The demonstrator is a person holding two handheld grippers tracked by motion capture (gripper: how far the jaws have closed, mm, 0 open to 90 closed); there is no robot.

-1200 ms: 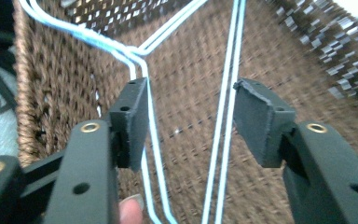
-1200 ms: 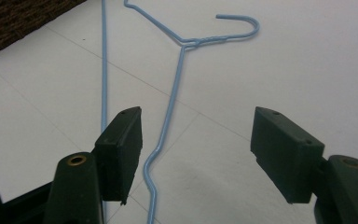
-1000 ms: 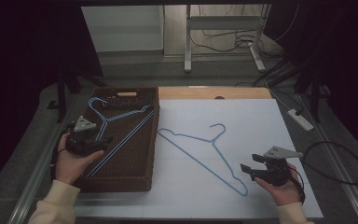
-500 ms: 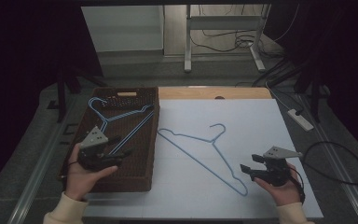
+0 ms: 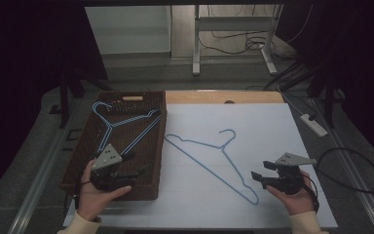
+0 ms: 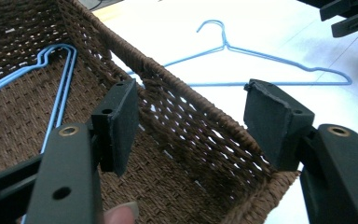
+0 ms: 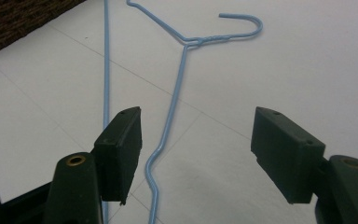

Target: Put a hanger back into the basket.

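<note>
Here, the thing in hand is a thin blue wire hanger (image 5: 209,158) lying flat on the white table cover (image 5: 253,122), just to the right of the brown wicker basket (image 5: 83,146). Its hook curls open toward the far side of the table, a short twisted neck sits below the hook, and 2 sloping shoulders run down to a long straight bottom bar. Each shoulder carries a small notch near its end — 1 of these kinks shows clearly in the right gripper view, where the wire bends just ahead of the jaws.

The right gripper (image 5: 262,179) is held low over the near right part of the cover, its jaws spread wide with nothing between them. It is just beside the hanger's near corner, not touching the wire as far as the high view shows.

The left gripper (image 5: 136,174) hovers over the near end of the basket, jaws likewise parted and empty. In the left gripper view (image 6: 191,130) they straddle the basket's woven right wall without gripping it.

Inside the basket lie more blue hangers (image 5: 126,124) of the same make — stacked flat on its floor, hooks toward the far left corner.
</note>
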